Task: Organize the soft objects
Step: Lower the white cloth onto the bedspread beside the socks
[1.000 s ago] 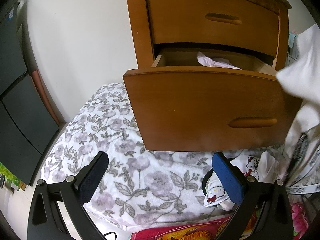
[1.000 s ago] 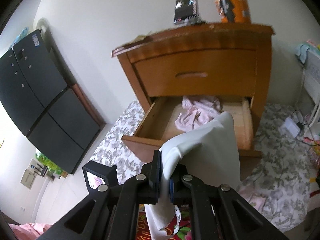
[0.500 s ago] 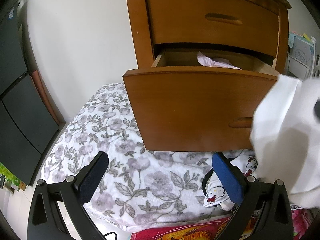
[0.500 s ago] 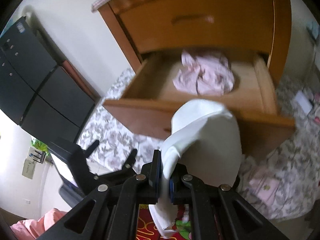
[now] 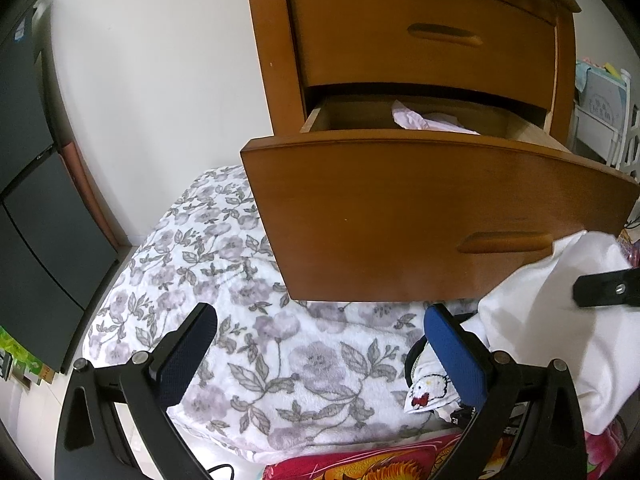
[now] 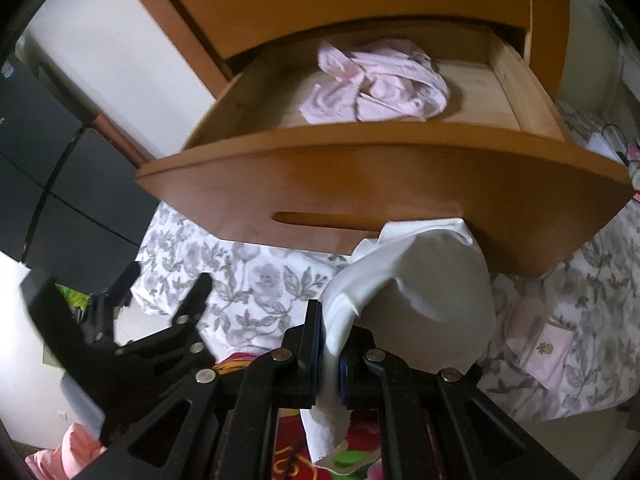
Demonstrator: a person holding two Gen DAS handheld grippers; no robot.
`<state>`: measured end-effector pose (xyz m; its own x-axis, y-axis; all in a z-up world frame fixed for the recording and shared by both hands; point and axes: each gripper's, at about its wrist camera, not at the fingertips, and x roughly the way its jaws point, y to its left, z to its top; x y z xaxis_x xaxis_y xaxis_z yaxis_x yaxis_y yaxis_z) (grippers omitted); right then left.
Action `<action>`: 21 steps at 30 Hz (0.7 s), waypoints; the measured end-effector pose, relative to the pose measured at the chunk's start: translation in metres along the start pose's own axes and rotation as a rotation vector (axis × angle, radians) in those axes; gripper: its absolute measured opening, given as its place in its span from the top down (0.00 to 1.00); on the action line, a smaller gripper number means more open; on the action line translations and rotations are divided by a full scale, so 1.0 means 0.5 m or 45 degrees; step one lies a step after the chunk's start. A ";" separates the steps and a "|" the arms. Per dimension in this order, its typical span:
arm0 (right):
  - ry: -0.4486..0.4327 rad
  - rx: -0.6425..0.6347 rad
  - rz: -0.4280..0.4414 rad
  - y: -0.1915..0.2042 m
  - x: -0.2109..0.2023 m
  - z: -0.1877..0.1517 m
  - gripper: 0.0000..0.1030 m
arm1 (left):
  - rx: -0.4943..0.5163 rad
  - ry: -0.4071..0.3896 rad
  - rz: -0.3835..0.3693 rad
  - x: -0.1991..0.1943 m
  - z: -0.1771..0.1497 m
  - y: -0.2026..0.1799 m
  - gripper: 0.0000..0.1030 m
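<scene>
The right gripper (image 6: 330,354) is clenched on a fold of white cloth (image 6: 420,300), which bulges up past the fingers (image 6: 314,344) and also hangs below them. The cloth sits just in front of the open drawer (image 6: 380,176), low against its curved front panel and overlapping the handle slot, below the drawer's rim rather than over its inside. In the left wrist view the same cloth (image 5: 560,320) fills the lower right, beside the drawer front.

The left gripper (image 5: 320,344) stands released, its two blue-padded fingers (image 5: 456,352) wide apart with nothing between them, over the floral blanket (image 5: 248,320) in front of the drawer. A small white garment with a cartoon print (image 5: 428,388) lies on the blanket just beside the left gripper's right finger, nearer than the drawer.

Right of the drawer front, a folded pale pink item (image 6: 540,348) rests on the blanket. Inside the drawer lies a crumpled pink garment (image 6: 380,84), toward the back. Above the drawer, the nightstand's upper drawer (image 5: 424,36) is closed. Left of the nightstand stands a dark cabinet (image 5: 32,216) against the wall.
</scene>
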<state>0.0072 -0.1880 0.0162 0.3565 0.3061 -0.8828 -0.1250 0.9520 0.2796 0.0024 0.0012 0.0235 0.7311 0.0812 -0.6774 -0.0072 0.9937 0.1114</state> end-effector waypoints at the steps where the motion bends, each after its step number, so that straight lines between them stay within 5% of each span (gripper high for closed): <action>1: 0.005 0.008 -0.008 -0.005 0.006 0.000 0.93 | -0.001 0.001 0.000 0.000 0.000 0.000 0.00; 21: 0.032 0.088 -0.058 -0.059 0.083 0.017 0.93 | 0.016 0.047 -0.007 0.015 -0.001 -0.002 0.00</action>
<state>0.0336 -0.2030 -0.0255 0.3367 0.2631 -0.9041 -0.0448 0.9636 0.2637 0.0074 0.0008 0.0178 0.7057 0.0787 -0.7041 0.0058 0.9931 0.1168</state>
